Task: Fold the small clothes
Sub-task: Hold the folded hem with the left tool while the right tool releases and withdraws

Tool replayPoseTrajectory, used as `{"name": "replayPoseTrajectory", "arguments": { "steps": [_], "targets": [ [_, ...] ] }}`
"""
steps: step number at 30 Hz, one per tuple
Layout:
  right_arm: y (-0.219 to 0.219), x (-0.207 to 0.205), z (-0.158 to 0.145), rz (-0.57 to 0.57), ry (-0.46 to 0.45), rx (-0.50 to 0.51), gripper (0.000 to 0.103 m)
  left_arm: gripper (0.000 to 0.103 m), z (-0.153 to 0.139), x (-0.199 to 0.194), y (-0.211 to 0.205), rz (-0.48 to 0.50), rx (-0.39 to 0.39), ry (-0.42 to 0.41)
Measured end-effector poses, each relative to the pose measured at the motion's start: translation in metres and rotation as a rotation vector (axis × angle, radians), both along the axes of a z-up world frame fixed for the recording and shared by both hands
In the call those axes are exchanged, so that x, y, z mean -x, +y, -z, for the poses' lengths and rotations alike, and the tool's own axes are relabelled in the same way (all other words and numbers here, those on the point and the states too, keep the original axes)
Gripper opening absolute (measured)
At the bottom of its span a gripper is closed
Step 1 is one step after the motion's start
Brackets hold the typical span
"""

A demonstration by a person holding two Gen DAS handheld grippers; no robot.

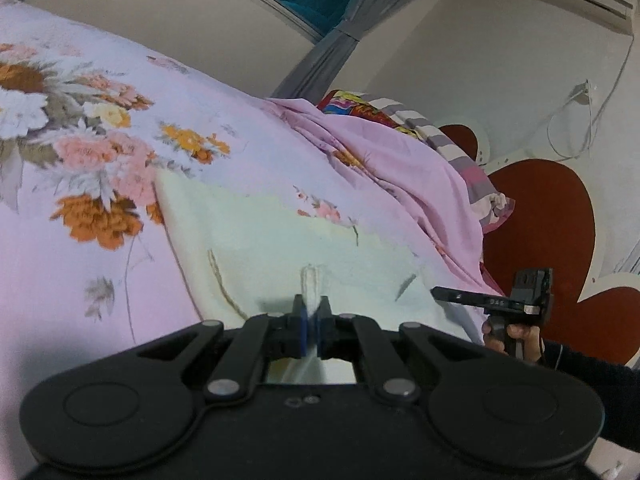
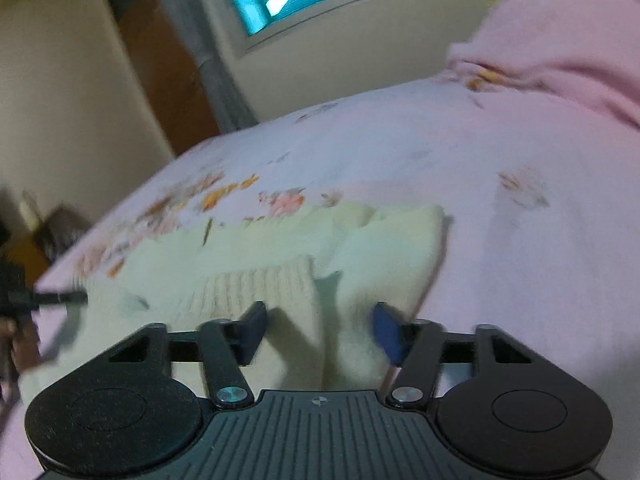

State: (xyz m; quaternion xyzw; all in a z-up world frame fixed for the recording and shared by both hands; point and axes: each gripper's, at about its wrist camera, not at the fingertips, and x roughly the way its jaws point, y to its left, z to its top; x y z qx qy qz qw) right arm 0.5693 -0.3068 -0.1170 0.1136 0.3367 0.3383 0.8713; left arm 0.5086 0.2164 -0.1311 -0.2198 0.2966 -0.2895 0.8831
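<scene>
Cream knitted garment (image 1: 288, 248) lies spread on the bed (image 1: 60, 280), on a lilac floral sheet, filling the lower middle of the left wrist view. Its upper edge runs level across the middle of the frame and its left edge slants down toward the left tool (image 1: 311, 318). That tool's jaws are pressed together on a raised pinch of the cream fabric, which stands up as a narrow fold between the pads. Bare sheet opens wide to the left and above the garment; to the upper right a rumpled pink quilt (image 1: 400, 184) crowds in near its right edge.

In the blurred right wrist view the right tool (image 2: 320, 328) sits over the garment's ribbed hem (image 2: 256, 284) at lower centre, jaws partly apart with cream fabric lying between them; the pads do not press on it. Open sheet stretches to the right of the garment's far corner (image 2: 436, 216).
</scene>
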Motion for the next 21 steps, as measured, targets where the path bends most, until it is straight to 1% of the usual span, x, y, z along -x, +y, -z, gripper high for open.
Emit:
{"name": "replayPoseTrajectory", "arguments": {
  "steps": [1, 3, 6, 8, 9, 11, 13, 15, 17, 18, 19, 21],
  "targets": [
    [0.004, -0.001, 0.000, -0.020, 0.001, 0.024, 0.008, 0.002, -0.002, -0.002, 0.000, 0.003, -0.010, -0.006],
    [0.005, 0.002, -0.002, -0.034, -0.013, 0.026, 0.006, 0.002, -0.005, -0.005, -0.001, 0.004, -0.022, -0.017],
    [0.000, 0.015, -0.015, -0.005, -0.088, 0.004, 0.005, 0.002, -0.015, -0.009, 0.000, -0.007, -0.031, -0.063],
    [-0.003, 0.023, -0.028, 0.014, -0.148, -0.023, 0.005, 0.002, -0.028, -0.014, 0.000, -0.002, -0.030, -0.106],
    [-0.002, 0.025, -0.035, 0.022, -0.179, -0.020, 0.003, 0.002, -0.034, -0.016, 0.000, 0.003, -0.030, -0.120],
    [0.002, 0.024, -0.046, 0.024, -0.217, -0.021, 0.003, 0.002, -0.045, -0.024, -0.002, 0.011, -0.058, -0.140],
    [0.008, 0.017, -0.051, 0.037, -0.240, 0.009, 0.003, 0.002, -0.052, -0.038, -0.004, 0.017, -0.093, -0.141],
    [0.012, 0.005, -0.048, 0.056, -0.223, 0.047, 0.003, 0.002, -0.052, -0.054, -0.008, 0.028, -0.128, -0.112],
    [0.011, -0.009, -0.036, 0.065, -0.154, 0.058, 0.003, 0.002, -0.045, -0.065, -0.012, 0.027, -0.165, -0.089],
    [0.009, -0.013, -0.029, 0.071, -0.136, 0.062, 0.003, 0.002, -0.042, -0.070, -0.014, 0.021, -0.183, -0.078],
    [0.008, -0.015, -0.024, 0.086, -0.134, 0.067, 0.003, 0.002, -0.038, -0.073, -0.015, 0.012, -0.192, -0.074],
    [0.004, -0.018, -0.020, 0.110, -0.123, 0.038, 0.003, 0.002, -0.034, -0.078, -0.014, -0.001, -0.172, -0.083]
  ]
}}
